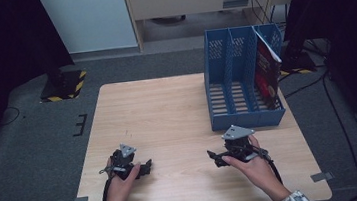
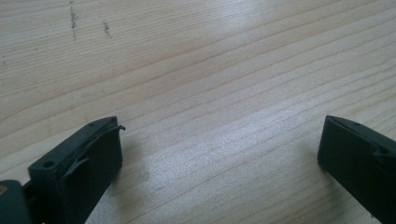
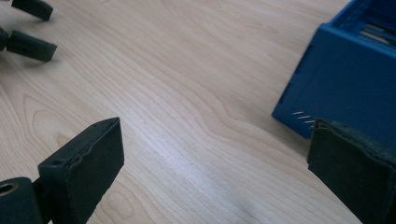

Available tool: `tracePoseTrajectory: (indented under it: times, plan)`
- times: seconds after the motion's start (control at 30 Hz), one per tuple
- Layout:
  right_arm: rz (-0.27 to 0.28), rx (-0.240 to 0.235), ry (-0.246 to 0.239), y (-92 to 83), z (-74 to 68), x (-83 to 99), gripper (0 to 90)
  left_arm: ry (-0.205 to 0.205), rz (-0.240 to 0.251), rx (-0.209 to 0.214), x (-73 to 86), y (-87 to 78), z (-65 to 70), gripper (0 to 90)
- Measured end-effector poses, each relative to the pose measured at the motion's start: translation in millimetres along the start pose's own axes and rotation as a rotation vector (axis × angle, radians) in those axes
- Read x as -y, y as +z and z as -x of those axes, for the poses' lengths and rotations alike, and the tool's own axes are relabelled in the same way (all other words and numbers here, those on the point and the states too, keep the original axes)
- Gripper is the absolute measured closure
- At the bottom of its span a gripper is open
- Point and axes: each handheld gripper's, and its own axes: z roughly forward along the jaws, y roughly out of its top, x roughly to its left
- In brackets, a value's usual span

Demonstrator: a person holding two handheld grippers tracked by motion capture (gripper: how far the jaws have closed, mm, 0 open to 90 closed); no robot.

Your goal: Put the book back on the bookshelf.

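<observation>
2 grippers rested on the near table (image 1: 167, 106), both released.

The left gripper (image 1: 146, 167) and right gripper (image 1: 213, 157) are held apart, jaws spread, nothing grasped; a blue file rack (image 1: 247, 118) with a red book (image 1: 266, 68) stands just beyond the right one.

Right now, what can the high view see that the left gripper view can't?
High view alone: the blue file rack with a red book in its rightmost slot, both hands, the right gripper and the floor. Left gripper view alone: close wood grain and small dark marks. Both share: the wooden table and the left gripper, fingers apart and holding nothing.
</observation>
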Motion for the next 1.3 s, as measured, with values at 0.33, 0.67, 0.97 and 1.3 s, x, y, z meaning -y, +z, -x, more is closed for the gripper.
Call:
tracePoseTrajectory:
  times: [0.33,0.67,0.97,1.3]
  plan:
    - [-0.043,-0.034,-0.020,27.1,-13.4,4.5,4.7,0.000,0.000,0.001,0.0,0.0,0.0,0.0]
    - [-0.065,-0.043,-0.010,57.3,-24.8,-4.5,5.0,0.002,0.000,0.002,-0.1,0.1,0.1,0.0]
    - [-0.111,-0.009,0.012,81.3,-24.3,-8.8,5.8,0.005,0.000,0.005,-0.3,0.2,0.2,0.0]
    - [-0.137,0.040,0.054,99.1,-22.4,-4.6,4.0,0.005,0.001,0.005,-0.4,0.4,0.4,0.0]
